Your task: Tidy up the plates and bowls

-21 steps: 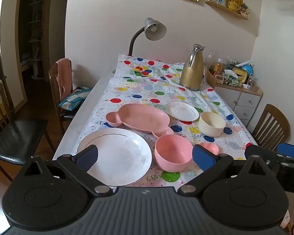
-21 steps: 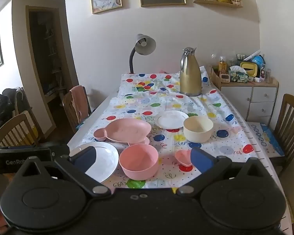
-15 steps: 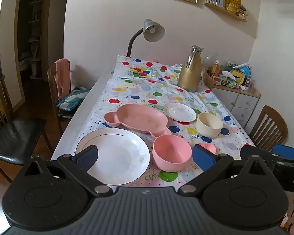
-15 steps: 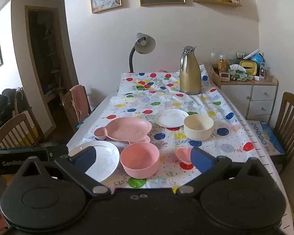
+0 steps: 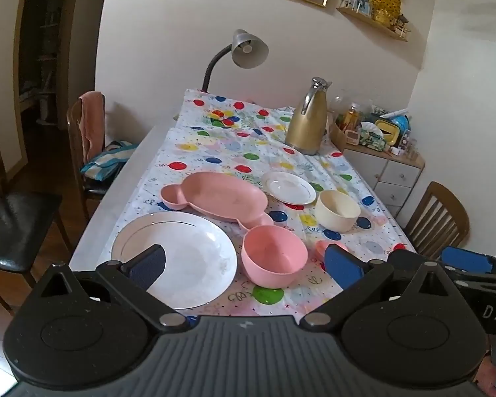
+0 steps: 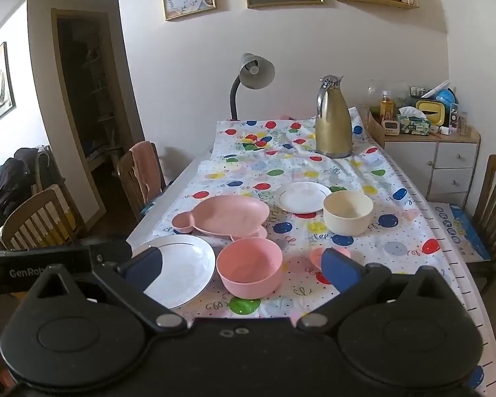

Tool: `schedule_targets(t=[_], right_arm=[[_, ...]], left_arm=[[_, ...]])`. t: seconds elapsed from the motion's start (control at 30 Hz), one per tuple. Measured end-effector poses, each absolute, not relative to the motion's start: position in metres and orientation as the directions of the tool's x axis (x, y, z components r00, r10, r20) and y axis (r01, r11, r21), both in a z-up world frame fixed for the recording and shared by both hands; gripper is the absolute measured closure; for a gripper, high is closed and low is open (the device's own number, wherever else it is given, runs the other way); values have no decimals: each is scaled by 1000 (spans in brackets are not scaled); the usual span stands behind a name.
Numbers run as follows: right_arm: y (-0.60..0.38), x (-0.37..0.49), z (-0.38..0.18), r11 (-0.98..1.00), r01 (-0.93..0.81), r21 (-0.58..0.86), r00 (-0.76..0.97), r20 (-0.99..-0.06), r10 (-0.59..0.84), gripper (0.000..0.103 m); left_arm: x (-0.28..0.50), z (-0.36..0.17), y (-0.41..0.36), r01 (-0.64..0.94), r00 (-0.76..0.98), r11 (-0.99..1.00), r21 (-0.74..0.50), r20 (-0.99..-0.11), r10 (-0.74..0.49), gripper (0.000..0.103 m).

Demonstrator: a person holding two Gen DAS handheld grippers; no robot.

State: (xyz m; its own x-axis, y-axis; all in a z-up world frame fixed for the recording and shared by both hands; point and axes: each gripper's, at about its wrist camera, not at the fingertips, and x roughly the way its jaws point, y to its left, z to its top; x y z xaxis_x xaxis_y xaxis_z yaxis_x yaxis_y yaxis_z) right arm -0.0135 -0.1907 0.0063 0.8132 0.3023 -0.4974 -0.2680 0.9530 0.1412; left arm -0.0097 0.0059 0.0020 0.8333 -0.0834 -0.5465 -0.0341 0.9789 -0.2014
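Observation:
On the balloon-print tablecloth lie a large white plate [image 5: 188, 254], a pink bowl [image 5: 274, 259], a pink fish-shaped divided plate [image 5: 225, 195], a small white plate [image 5: 289, 187], a cream bowl [image 5: 337, 210] and a small pink dish [image 5: 324, 248] partly hidden by a finger. My left gripper [image 5: 244, 263] is open and empty above the near table edge. My right gripper [image 6: 241, 264] is open and empty, beside it to the right. The same dishes show in the right wrist view: white plate [image 6: 185, 264], pink bowl [image 6: 249, 266], cream bowl [image 6: 347, 211].
A gold thermos jug [image 5: 306, 122] and a desk lamp [image 5: 244, 49] stand at the table's far end. Wooden chairs [image 5: 89, 139] line the left side, another [image 5: 439, 221] the right. A cluttered drawer cabinet [image 6: 430, 155] stands at the right wall.
Both grippers have drawn back and risen slightly, so the table looks a little farther away. Nothing on the table has moved. Both stay open.

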Motion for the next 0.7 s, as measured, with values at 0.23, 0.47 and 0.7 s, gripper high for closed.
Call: schedule_targets(t=[0.23,0.47,0.7], right_arm=[[-190,-15,6,958,-249,139,822,-492,285,0],[-191,-16,8,962,-238,138,831,-484,275,1],[-189,-17,8,964,-231,133,833,-486,266,1]], left_arm=[[-9,1,5,-37,838,979,-198,-539,-77,0],[-9,2,6,-38,844,979,-199,-532,-75,0],[-9,2,6,-29,848,978,-208,-523,-86,0]])
